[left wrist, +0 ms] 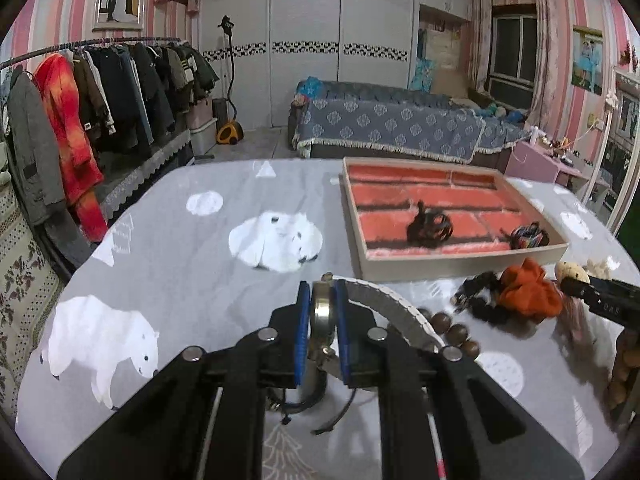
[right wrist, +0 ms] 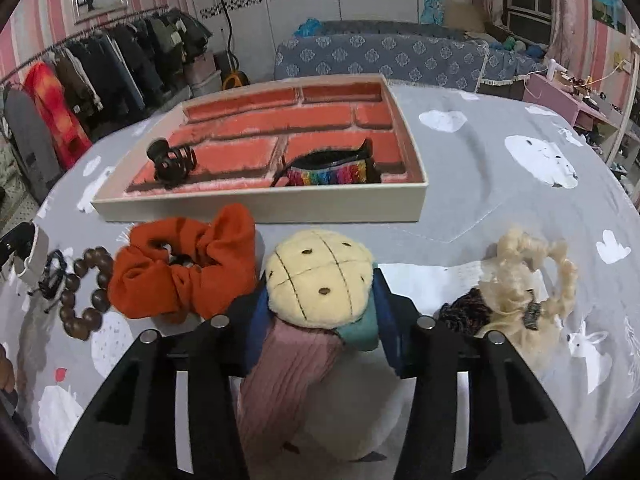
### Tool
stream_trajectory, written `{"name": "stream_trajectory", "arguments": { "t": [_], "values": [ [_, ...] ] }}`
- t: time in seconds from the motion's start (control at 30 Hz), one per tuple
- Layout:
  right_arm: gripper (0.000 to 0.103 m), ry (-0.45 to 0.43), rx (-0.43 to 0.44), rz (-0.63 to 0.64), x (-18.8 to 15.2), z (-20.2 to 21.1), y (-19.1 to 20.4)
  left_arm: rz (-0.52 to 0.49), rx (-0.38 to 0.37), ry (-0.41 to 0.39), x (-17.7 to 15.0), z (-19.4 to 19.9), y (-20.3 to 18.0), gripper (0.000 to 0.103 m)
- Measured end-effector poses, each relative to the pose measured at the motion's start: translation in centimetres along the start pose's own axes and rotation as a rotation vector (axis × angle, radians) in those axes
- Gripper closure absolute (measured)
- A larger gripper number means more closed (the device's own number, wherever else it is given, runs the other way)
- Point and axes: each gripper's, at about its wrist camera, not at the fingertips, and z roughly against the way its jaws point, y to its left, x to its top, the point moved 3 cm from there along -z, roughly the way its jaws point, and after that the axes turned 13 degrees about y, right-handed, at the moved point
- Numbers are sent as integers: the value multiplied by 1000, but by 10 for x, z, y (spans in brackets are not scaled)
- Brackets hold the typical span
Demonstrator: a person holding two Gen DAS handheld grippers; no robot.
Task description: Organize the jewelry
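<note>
My left gripper (left wrist: pixel 322 300) is shut on a silver metal bangle (left wrist: pixel 322 318), held just above the tablecloth. A white textured band (left wrist: pixel 394 304) curves beside it. My right gripper (right wrist: pixel 318 280) is shut on a plush hair tie with a cream pineapple-bun head (right wrist: pixel 318 278) and pink and teal fabric. The jewelry tray (right wrist: pixel 260 204) with red velvet compartments stands ahead; it holds a black claw clip (right wrist: pixel 172 162) and a rainbow hair piece (right wrist: pixel 328 172). The tray also shows in the left view (left wrist: pixel 460 268).
On the cloth in front of the tray lie an orange scrunchie (right wrist: pixel 184 276), a brown wooden bead bracelet (right wrist: pixel 86 296), a cream curly scrunchie (right wrist: pixel 528 276) and a dark scrunchie (right wrist: pixel 464 314). A clothes rack (left wrist: pixel 100 92) stands left, a bed (left wrist: pixel 392 124) behind.
</note>
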Motion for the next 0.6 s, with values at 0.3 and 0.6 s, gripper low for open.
{"name": "stream_trajectory", "arguments": {
  "t": [0.3,0.6],
  "values": [
    [56,-149,28,23,-2,76,-6,-24,-1,-68,14,40,-24,90],
    [55,-222,38,53,-9,117,-10,-27,0,-95,14,67,-46,90]
  ]
}}
